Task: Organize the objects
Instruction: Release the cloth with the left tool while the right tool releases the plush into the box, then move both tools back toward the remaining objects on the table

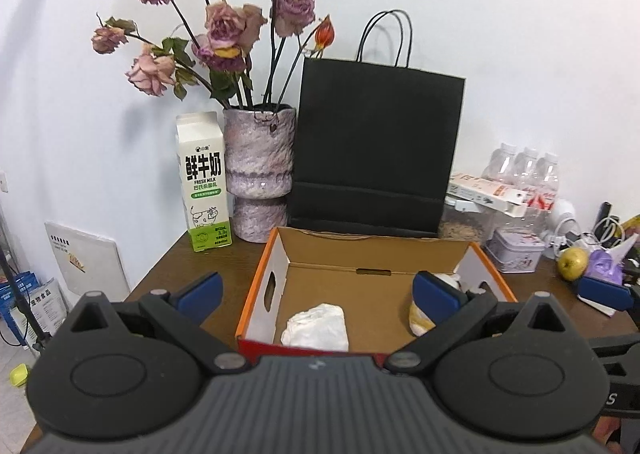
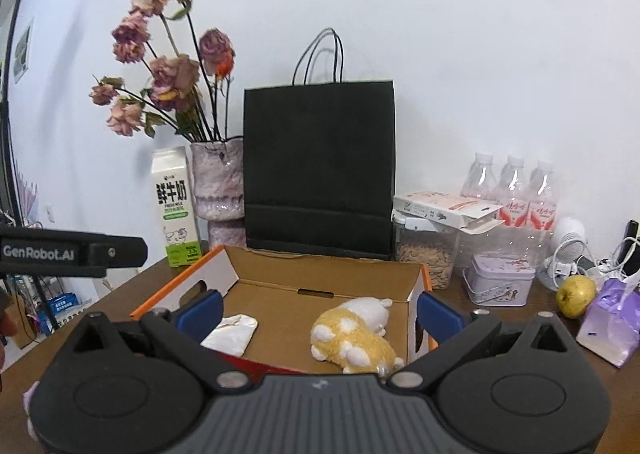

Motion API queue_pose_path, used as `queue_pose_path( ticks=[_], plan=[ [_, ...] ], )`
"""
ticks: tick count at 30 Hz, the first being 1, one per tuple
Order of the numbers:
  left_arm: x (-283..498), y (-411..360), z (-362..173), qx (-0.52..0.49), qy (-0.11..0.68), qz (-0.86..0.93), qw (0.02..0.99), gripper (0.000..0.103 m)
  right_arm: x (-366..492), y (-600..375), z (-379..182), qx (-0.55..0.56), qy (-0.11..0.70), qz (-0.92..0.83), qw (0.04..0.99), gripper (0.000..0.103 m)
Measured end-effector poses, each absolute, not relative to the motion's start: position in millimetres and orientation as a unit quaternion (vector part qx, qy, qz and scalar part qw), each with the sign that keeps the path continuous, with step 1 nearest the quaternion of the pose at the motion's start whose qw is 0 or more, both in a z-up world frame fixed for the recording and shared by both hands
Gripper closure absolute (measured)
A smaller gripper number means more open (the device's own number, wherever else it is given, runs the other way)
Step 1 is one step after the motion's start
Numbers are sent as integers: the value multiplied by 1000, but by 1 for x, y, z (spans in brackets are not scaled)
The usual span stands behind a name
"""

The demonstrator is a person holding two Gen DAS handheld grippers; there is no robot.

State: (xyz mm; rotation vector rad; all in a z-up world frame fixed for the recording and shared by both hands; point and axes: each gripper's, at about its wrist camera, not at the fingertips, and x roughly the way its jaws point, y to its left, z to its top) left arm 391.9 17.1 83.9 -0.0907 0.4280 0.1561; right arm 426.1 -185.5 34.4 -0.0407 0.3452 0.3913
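Already, a plush toy [image 2: 354, 334] and a white cloth [image 1: 316, 324] are laid inside the open box [image 1: 372, 250] on the table [image 1: 224, 254], likely kept together. Both the left gripper [image 1: 318, 292] and right gripper [image 2: 320, 306] are held wide and empty.

Straight ahead of the right gripper [image 2: 319, 312], an open cardboard box [image 2: 328, 274] on the table [image 2: 516, 338]; inside, a crumpled tissue [image 2: 232, 334] toward the left finger, a plush toy [image 2: 354, 334] toward the right finger; behind the box, a paper bag [image 2: 320, 165] upright against the wall; left of the bag, a vase of flowers [image 2: 218, 185], then a milk carton [image 2: 174, 205]; right of the bag, a jar [image 2: 426, 258] under a flat packet [image 2: 444, 207], three bottles [image 2: 512, 189] behind; nearer, a tin [image 2: 500, 278], a pear [image 2: 576, 296], a tissue pack [image 2: 610, 328] farthest right
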Motion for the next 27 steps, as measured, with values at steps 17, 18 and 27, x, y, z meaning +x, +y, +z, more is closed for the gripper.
queue_pose_path(
  ticks=[17, 18, 27],
  plan=[
    [289, 28, 84, -52, 202, 41, 977, 0, 307, -191, 38, -33, 141, 209, 967, 0],
    [282, 29, 84, -52, 201, 40, 977, 0, 300, -191, 37, -33, 142, 209, 967, 0],
    [227, 39, 75, -38, 188, 38, 981, 0, 248, -191, 25, -37, 152, 207, 966, 0]
  ],
)
